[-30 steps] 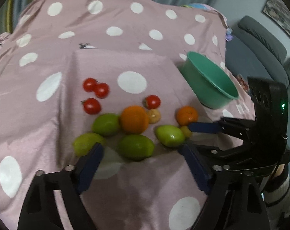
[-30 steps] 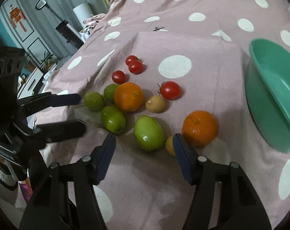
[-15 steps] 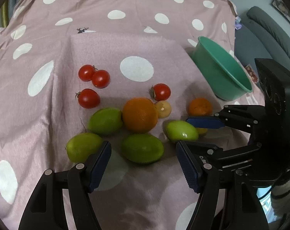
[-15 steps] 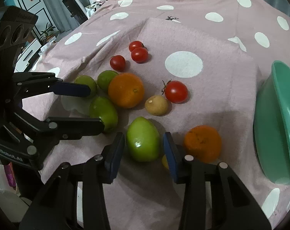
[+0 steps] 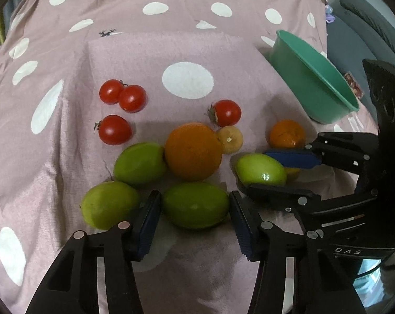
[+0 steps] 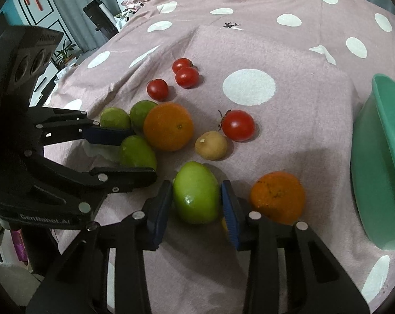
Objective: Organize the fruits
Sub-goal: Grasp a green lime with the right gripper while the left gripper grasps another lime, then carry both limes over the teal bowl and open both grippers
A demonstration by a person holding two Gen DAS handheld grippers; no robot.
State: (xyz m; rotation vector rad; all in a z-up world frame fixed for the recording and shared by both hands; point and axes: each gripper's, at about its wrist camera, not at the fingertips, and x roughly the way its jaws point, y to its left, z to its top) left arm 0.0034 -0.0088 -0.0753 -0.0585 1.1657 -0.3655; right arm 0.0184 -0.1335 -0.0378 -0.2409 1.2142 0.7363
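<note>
Right wrist view: right gripper [image 6: 196,204] pinches a green fruit [image 6: 196,192]; left gripper [image 5: 194,221] has been narrowing around another green fruit [image 5: 195,204], not yet touching; bowl [image 6: 380,157], right edge, looks empty.

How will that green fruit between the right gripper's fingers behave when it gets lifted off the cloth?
The green fruit looks smooth and glossy, so it may slip between the right gripper's flat pads. Its egg-like shape suggests it would roll if released on the cloth. It appears firm, probably taking the squeeze without denting.
</note>
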